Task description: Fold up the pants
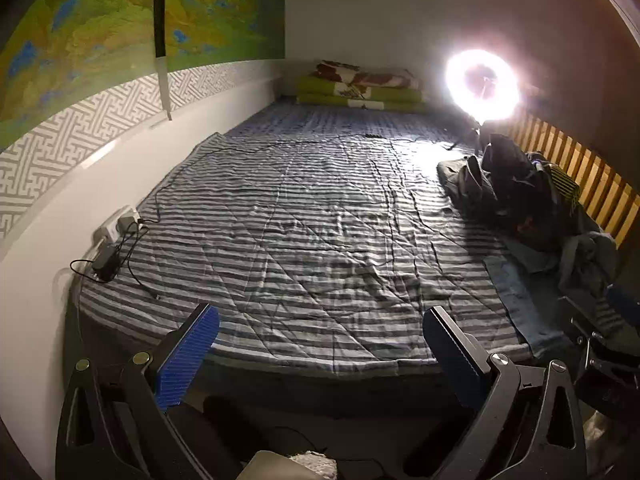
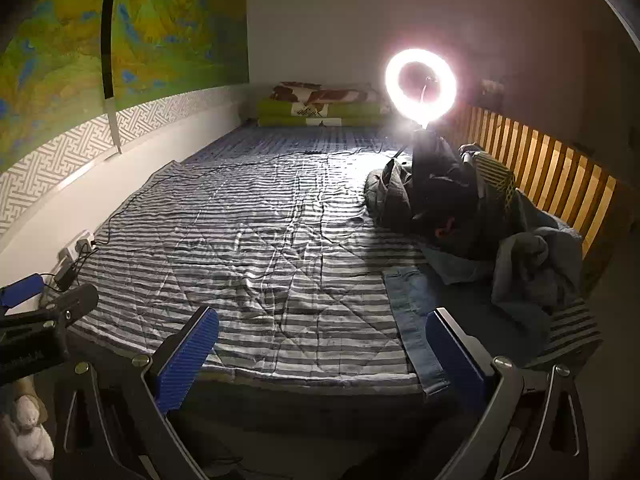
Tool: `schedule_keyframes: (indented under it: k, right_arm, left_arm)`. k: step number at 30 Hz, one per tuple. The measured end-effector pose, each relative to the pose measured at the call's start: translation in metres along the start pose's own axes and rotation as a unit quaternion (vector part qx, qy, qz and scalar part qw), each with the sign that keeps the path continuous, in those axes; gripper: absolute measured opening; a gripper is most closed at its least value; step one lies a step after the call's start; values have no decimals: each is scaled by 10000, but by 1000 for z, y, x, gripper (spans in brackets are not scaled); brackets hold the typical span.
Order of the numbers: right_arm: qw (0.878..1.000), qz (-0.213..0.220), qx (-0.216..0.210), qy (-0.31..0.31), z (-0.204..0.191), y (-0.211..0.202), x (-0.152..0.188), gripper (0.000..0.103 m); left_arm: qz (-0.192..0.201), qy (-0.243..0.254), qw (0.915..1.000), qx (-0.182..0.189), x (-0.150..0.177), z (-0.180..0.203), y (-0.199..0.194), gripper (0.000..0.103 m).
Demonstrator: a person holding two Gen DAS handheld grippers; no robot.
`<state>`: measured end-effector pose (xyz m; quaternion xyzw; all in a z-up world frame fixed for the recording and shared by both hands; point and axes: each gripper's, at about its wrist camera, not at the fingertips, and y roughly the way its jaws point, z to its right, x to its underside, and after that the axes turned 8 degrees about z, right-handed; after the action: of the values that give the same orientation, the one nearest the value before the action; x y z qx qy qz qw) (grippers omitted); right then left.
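A blue denim pant leg (image 2: 414, 320) lies flat on the striped blanket (image 2: 260, 240), reaching the bed's near edge; its upper part runs under a heap of dark clothes (image 2: 440, 196). The left wrist view shows the same leg (image 1: 516, 300) at the right. My right gripper (image 2: 323, 315) hovers open above the near edge, its right blue pad (image 2: 456, 356) just over the leg's hem, touching nothing. Further left, my left gripper (image 1: 320, 314) is open over bare blanket, nothing between its fingers. Each gripper shows at the edge of the other's view.
A bright ring light (image 2: 420, 84) stands at the far right of the bed, its cable crossing the blanket. A power strip with a charger (image 1: 116, 236) sits by the left wall. Folded green bedding (image 1: 360, 92) lies at the far end. A wooden slatted rail (image 2: 560, 188) borders the right side.
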<state>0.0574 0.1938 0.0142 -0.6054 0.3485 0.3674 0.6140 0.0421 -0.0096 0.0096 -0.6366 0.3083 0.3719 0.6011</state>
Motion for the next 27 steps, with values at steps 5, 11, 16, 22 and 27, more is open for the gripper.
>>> schedule_keyframes:
  k: [5, 11, 16, 22, 27]
  right_arm:
    - [9999, -12, 105, 24, 4, 0, -1, 102]
    - [9997, 37, 231, 13, 3, 4, -5, 102]
    - [9997, -43, 229, -53, -3, 12, -4, 102]
    - [9999, -20, 157, -68, -7, 22, -10, 102]
    - [9999, -5, 137, 13, -5, 30, -18, 102]
  left_arm:
    - [-51, -2, 9999, 94, 3, 6, 4, 103]
    - [-111, 115, 9998, 120, 6, 12, 14, 103]
    - [-126, 5, 9999, 98, 5, 7, 25, 103]
    - [-103, -11, 9999, -24, 2, 2, 33, 103]
    - [-7, -68, 9999, -114, -5, -1, 35, 103]
